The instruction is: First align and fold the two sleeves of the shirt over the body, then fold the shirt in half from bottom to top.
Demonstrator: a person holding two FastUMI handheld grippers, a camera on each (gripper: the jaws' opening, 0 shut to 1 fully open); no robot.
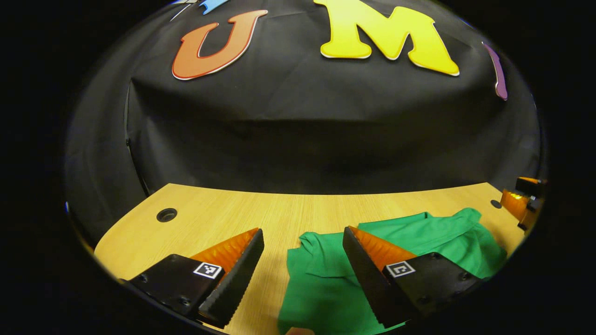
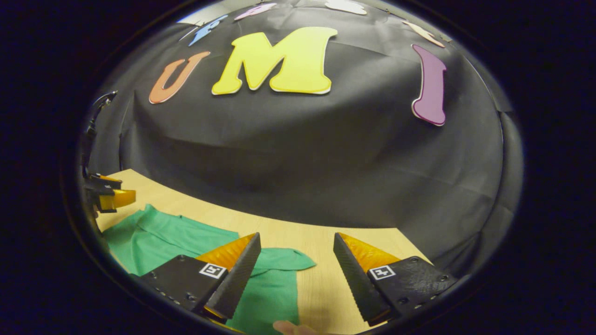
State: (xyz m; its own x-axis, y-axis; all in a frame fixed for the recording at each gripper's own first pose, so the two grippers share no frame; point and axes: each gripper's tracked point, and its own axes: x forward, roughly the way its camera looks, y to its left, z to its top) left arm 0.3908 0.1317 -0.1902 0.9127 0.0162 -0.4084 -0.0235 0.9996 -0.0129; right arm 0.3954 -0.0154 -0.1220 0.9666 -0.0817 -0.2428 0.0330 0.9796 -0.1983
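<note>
A green shirt (image 1: 326,284) lies rumpled on the wooden table (image 1: 279,209), with bunched cloth toward the right. My left gripper (image 1: 302,231) is open above the shirt's left edge, where a short sleeve (image 1: 312,244) sticks out; nothing is between its fingers. In the right gripper view the same shirt (image 2: 153,237) spreads to the left, and its other sleeve (image 2: 284,258) lies under the open right gripper (image 2: 296,237). Each gripper also appears far off in the other's view: the right gripper (image 1: 519,200) and the left gripper (image 2: 109,195).
The table's far edge meets the black booth wall (image 1: 302,139). Two round cable holes (image 1: 166,214) (image 1: 496,204) sit near the back corners. Bare wood (image 2: 326,279) lies right of the shirt. A fingertip (image 2: 288,328) shows at the bottom edge.
</note>
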